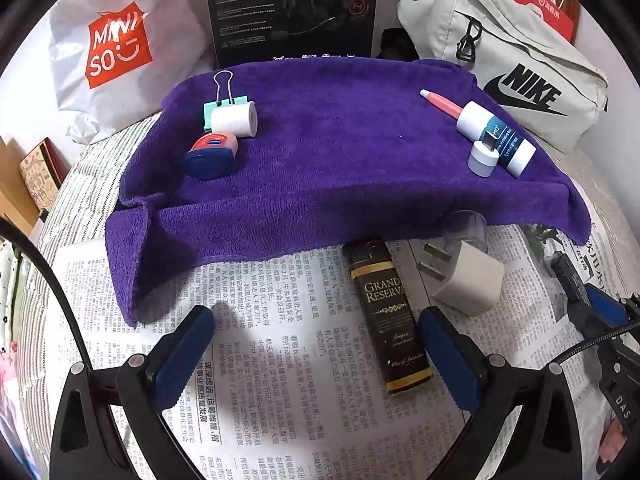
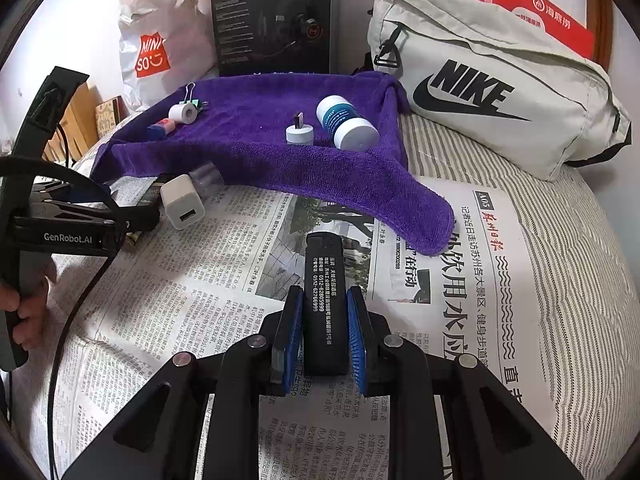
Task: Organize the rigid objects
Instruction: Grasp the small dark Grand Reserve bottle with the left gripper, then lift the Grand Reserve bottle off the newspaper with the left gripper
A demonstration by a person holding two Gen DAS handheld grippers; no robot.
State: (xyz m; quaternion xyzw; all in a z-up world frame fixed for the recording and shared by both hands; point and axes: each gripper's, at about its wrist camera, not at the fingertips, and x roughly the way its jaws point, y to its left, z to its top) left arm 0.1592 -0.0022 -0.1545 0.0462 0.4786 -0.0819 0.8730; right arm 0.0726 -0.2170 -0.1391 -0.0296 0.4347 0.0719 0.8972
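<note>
Lighter (image 2: 322, 300), black, clamped in right gripper (image 2: 323, 334), long axis along the fingers, pointing toward purple towel (image 2: 260, 156) just ahead. Left gripper (image 1: 316, 344) spread wide and empty over newspaper (image 1: 280, 360); brown lighter (image 1: 386, 320) lies lengthwise between its fingers, nearer the right one.

Left gripper (image 1: 316, 334) fingers spread wide and empty, right gripper (image 2: 325, 320) fingers clamped together, gripping

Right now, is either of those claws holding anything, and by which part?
The right gripper clamps a black lighter by its lower body, its top sticking out forward. The left gripper is open and empty.
</note>
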